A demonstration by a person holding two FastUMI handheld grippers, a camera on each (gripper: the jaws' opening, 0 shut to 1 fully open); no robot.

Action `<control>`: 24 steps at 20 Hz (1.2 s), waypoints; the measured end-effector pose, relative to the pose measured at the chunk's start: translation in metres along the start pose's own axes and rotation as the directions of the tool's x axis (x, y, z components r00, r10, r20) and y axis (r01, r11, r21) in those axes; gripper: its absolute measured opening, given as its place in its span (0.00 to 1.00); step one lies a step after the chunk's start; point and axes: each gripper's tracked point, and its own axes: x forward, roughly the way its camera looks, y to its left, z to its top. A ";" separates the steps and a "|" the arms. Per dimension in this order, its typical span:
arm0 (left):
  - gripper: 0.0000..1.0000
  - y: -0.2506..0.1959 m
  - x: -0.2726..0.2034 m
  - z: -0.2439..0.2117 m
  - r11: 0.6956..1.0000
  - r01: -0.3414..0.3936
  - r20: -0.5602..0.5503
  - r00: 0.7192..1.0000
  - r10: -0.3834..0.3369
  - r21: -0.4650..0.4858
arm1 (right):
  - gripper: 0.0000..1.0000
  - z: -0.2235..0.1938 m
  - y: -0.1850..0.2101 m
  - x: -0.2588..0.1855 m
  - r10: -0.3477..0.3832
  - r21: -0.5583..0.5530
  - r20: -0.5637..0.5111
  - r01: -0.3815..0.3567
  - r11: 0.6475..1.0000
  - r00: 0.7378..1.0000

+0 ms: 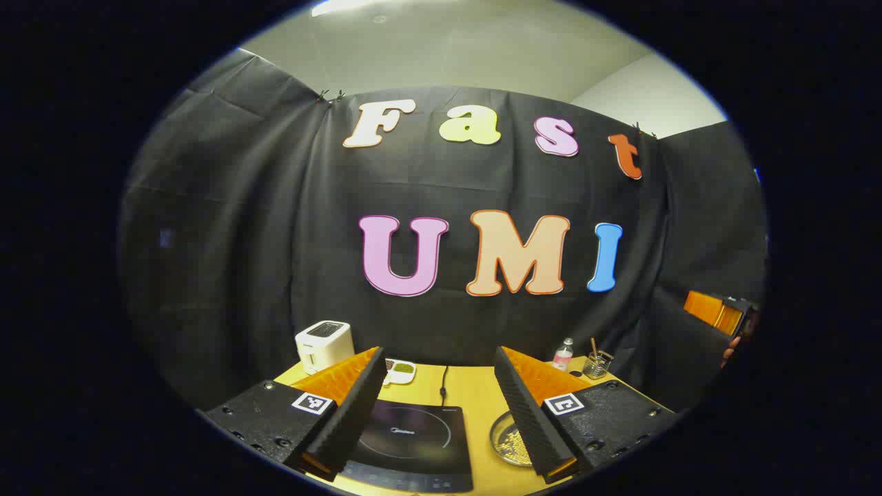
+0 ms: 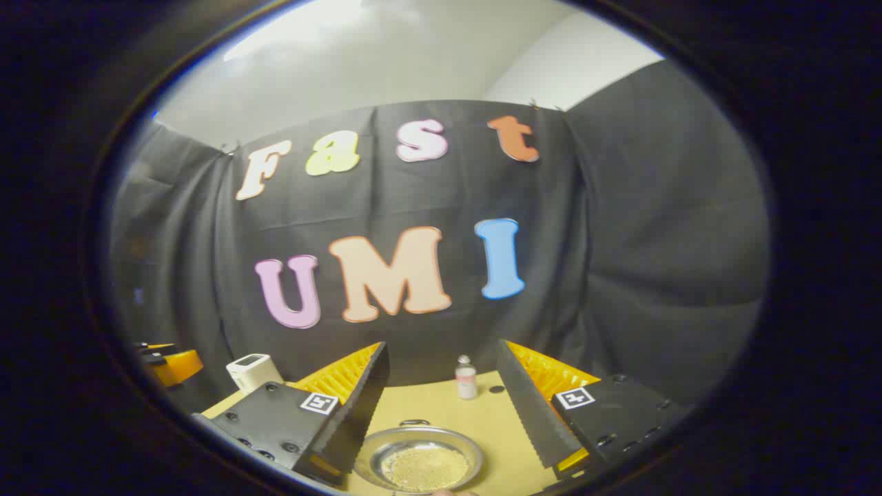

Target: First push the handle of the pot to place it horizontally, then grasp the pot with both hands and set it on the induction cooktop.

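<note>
Right gripper view: pot (image 2: 418,459) cut off below, handle hidden.

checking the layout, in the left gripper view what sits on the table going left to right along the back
toaster → small dish with green contents → cooktop cable → small bottle → glass holder with sticks

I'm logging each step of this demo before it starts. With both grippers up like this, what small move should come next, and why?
Probably lower the right gripper toward the pot. Both grippers are open and hold nothing. The pot, filled with small grains, sits on the yellow table just beyond the right gripper's fingers, beside the induction cooktop that lies ahead of the left gripper. Its handle is too hard to make out yet.
</note>
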 end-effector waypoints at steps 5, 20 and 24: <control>0.92 0.004 -0.010 0.037 0.999 -0.014 0.038 0.999 0.013 0.039 | 0.99 0.029 0.070 -0.013 0.139 0.021 -0.044 -0.138 0.990 0.989; 0.92 -0.042 0.009 0.069 1.000 0.002 0.046 0.999 -0.002 -0.014 | 0.97 -0.002 0.046 0.003 0.152 -0.064 -0.131 -0.161 0.985 0.980; 0.92 -0.035 0.011 0.060 0.999 -0.026 0.026 0.999 0.026 -0.032 | 1.00 -0.010 0.016 0.003 0.105 -0.061 -0.159 -0.116 0.991 0.982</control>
